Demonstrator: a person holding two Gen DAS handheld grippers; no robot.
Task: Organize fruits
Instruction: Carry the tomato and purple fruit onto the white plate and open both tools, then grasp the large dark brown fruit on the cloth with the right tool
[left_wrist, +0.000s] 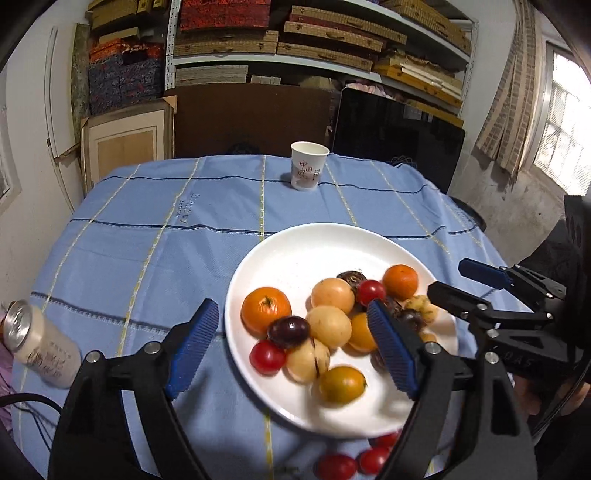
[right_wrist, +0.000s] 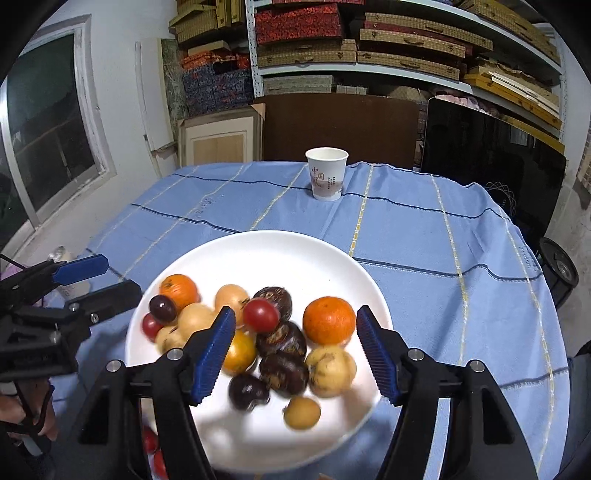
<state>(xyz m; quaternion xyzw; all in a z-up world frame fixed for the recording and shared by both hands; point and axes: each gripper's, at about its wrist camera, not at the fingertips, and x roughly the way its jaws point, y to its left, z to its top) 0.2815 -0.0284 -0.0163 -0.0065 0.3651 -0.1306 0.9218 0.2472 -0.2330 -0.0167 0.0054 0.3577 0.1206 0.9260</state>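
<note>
A white plate (left_wrist: 295, 254) (right_wrist: 280, 254) on the blue tablecloth holds several fruits: oranges (left_wrist: 266, 310) (right_wrist: 328, 320), pale yellow fruits (left_wrist: 328, 325) (right_wrist: 330, 368), cherry tomatoes (left_wrist: 266, 356) (right_wrist: 260, 314) and dark brown fruits (right_wrist: 283, 370). A few cherry tomatoes (left_wrist: 336, 466) lie on the cloth at the plate's near edge. My left gripper (left_wrist: 295, 350) is open and empty over the plate's near left part. My right gripper (right_wrist: 295, 354) is open and empty over the plate's near part; it also shows at the right of the left wrist view (left_wrist: 448, 282).
A paper cup (left_wrist: 308, 170) (right_wrist: 326, 173) stands at the table's far side. A drink can (left_wrist: 38, 343) lies at the table's left edge. Shelves of boxes, a brown board and a dark screen stand behind the table.
</note>
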